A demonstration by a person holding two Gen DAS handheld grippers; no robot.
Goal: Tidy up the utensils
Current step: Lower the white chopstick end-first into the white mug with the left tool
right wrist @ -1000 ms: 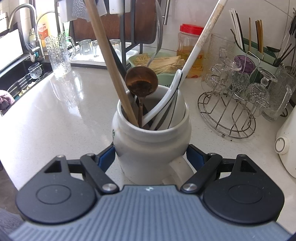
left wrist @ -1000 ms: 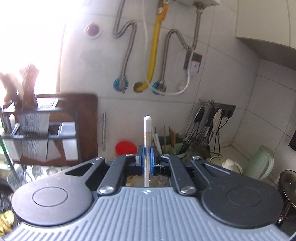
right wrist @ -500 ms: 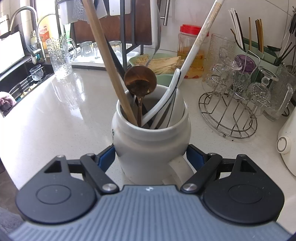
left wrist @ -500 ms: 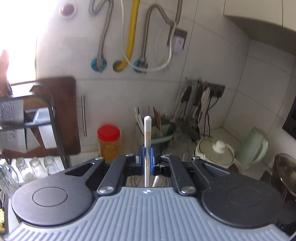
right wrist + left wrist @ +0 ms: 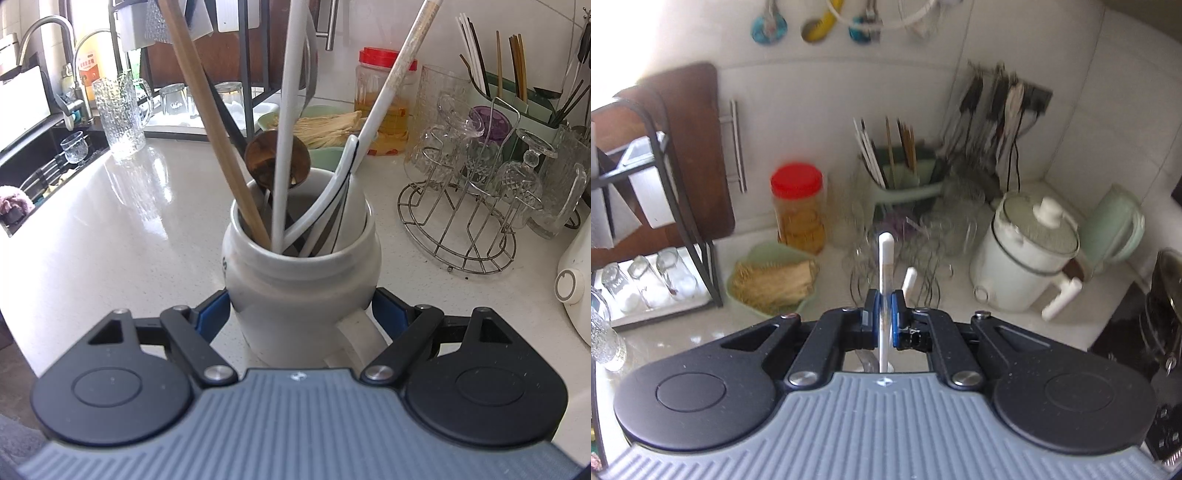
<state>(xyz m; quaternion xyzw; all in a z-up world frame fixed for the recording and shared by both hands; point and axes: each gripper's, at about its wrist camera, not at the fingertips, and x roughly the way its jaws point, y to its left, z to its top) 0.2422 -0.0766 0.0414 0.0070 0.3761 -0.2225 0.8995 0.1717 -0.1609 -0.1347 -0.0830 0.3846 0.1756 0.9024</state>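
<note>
My right gripper (image 5: 301, 314) is shut on a white ceramic jar (image 5: 303, 280) that stands on the pale counter, one blue pad on each side of it. The jar holds a wooden stick (image 5: 207, 122), a brown wooden spoon (image 5: 266, 158), a curved white spoon (image 5: 332, 199) and a long white handle (image 5: 395, 77). My left gripper (image 5: 883, 314) is shut on a white utensil (image 5: 885, 273), whose handle stands up between the pads. In the right wrist view that white utensil (image 5: 288, 110) comes down from above, and its lower end is inside the jar's mouth.
A wire rack of upturned glasses (image 5: 461, 229) stands right of the jar, with a green chopstick holder (image 5: 509, 92) behind it. A red-lidded jar (image 5: 798, 206), a green bowl of noodles (image 5: 772, 280), a white cooker (image 5: 1023, 258) and a kettle (image 5: 1115, 229) line the back. The sink (image 5: 37, 166) lies left.
My left gripper has sunk and tipped downward with the white utensil, so the counter now fills its view. The utensil's shaft has come into the jar. My right gripper has kept still.
</note>
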